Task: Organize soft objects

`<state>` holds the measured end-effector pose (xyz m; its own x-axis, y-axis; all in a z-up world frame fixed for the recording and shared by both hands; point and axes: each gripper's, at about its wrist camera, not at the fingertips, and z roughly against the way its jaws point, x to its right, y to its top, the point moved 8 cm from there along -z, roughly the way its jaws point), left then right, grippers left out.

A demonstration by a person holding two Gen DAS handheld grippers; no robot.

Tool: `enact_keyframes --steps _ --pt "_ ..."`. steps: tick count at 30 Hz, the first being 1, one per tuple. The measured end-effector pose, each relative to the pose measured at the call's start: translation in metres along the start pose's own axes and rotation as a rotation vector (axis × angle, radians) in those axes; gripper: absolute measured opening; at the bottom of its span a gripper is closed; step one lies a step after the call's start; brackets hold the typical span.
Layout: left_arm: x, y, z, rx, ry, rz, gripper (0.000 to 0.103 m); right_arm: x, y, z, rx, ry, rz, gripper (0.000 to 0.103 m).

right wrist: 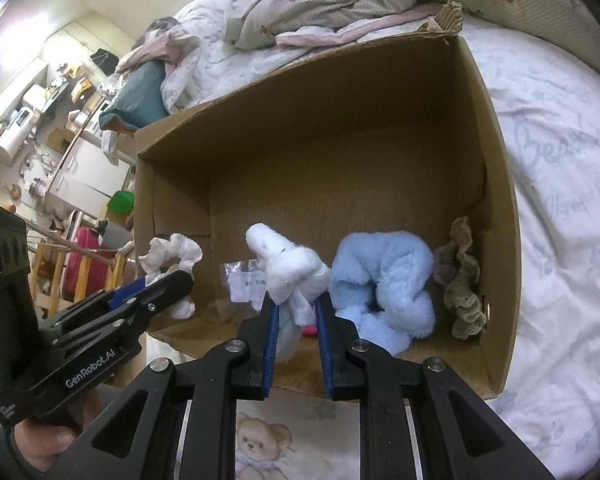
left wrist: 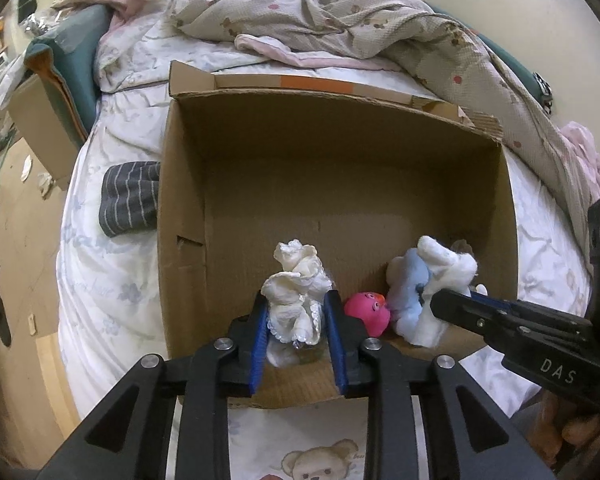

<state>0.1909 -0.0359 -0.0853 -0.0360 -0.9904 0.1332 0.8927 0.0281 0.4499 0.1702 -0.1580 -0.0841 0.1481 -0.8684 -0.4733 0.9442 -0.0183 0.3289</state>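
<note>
An open cardboard box (left wrist: 188, 184) lies on the bed; it also shows in the right wrist view (right wrist: 500, 208). My left gripper (left wrist: 296, 312) is shut on a cream frilly scrunchie (left wrist: 296, 280) at the box's near edge; it shows in the right wrist view (right wrist: 172, 256). My right gripper (right wrist: 296, 312) is shut on a white fluffy cloth (right wrist: 288, 264), held over the box's near part. Inside lie a light blue fluffy scrunchie (right wrist: 384, 280), a beige lace scrunchie (right wrist: 460, 276), a pink toy (left wrist: 366, 310) and a clear plastic bag (right wrist: 240, 280).
A rumpled quilt (left wrist: 320, 12) lies behind the box. A dark striped cloth (left wrist: 128, 196) lies on the white sheet (left wrist: 100, 280) left of the box. A teal pillow (left wrist: 72, 60) is at the bed's far left. Cluttered furniture (right wrist: 40, 120) stands beyond the bed.
</note>
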Motion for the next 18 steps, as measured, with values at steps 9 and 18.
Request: enact_keyframes --steps 9,18 --pt "0.004 -0.001 0.001 -0.001 -0.007 -0.006 0.074 -0.001 0.003 0.001 0.021 -0.020 0.000 0.022" --pt "-0.001 0.005 0.045 0.106 0.018 0.009 0.091 0.006 0.024 0.046 0.201 0.017 -0.095 0.083"
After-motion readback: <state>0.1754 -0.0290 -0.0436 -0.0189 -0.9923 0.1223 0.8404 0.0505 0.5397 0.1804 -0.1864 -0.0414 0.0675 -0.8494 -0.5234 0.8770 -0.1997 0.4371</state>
